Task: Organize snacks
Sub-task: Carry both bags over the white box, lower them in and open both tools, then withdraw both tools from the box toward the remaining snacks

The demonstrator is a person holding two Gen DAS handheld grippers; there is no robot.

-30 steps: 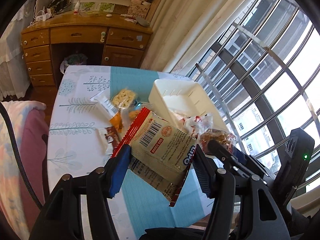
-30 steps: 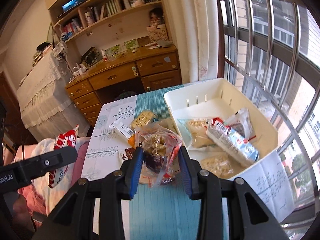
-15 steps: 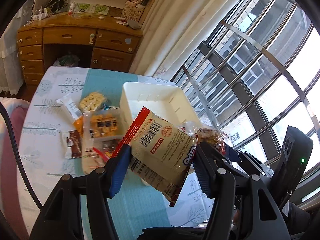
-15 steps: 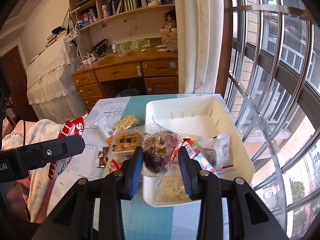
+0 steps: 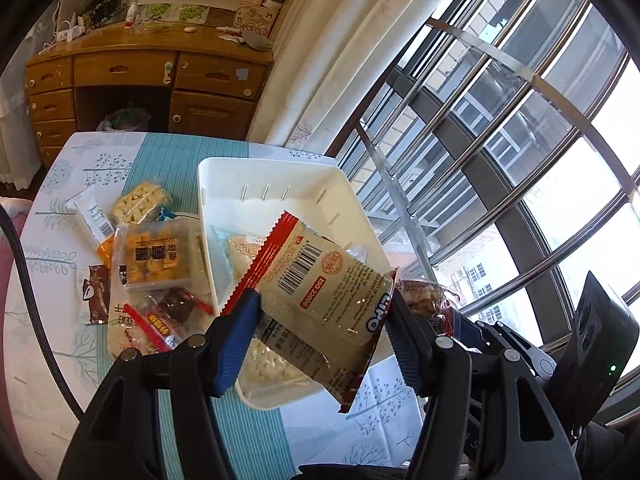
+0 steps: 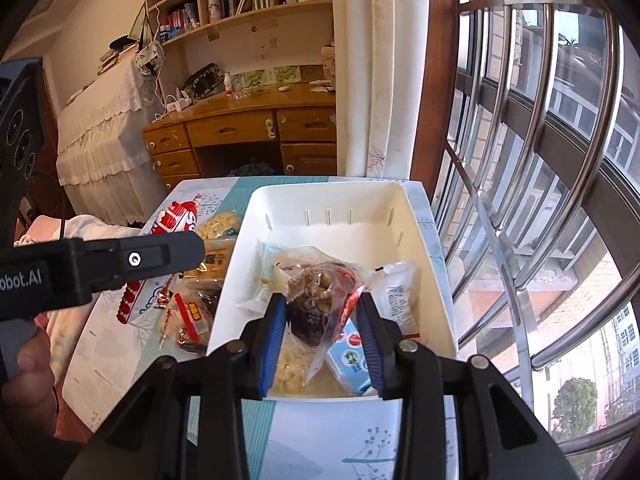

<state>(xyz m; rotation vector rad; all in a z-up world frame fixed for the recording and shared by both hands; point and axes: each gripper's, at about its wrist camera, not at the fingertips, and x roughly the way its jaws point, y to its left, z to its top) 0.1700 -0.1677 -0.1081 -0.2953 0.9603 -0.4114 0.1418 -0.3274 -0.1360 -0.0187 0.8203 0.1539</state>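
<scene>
In the left wrist view, the left gripper (image 5: 320, 320) pinches a red-edged cracker pack (image 5: 320, 292) by its two side edges, barcode side up, tilted. Left of its left finger, loose snacks lie on the tablecloth (image 5: 240, 432): a brown wrapper (image 5: 98, 292), a clear tray of yellow biscuits (image 5: 154, 258), a red-labelled bag (image 5: 160, 324), and farther ahead a white stick pack (image 5: 96, 220) and a bag of pale puffs (image 5: 140, 200). Straight ahead and beneath the held pack sits the white bin (image 5: 272, 176), its far half bare; the pack hides most of what lies in the near half. Just right of the right finger a clear bag of nuts (image 5: 424, 300) shows, with the other gripper's black frame behind it.

The right wrist view fills that in. At its far left, a hand (image 6: 28, 376) holds the left gripper's body, and the cracker pack's red front shows beyond that finger, over the tablecloth and left of the bin. The right gripper (image 6: 324, 320) is pressed onto the nut bag (image 6: 320, 292), held above the bin's near half. Under it lie a bag of pale pieces (image 6: 288, 364) by the left finger, a blue-and-white pack (image 6: 348, 364) and a white wrapper (image 6: 396, 292) by the right.
</scene>
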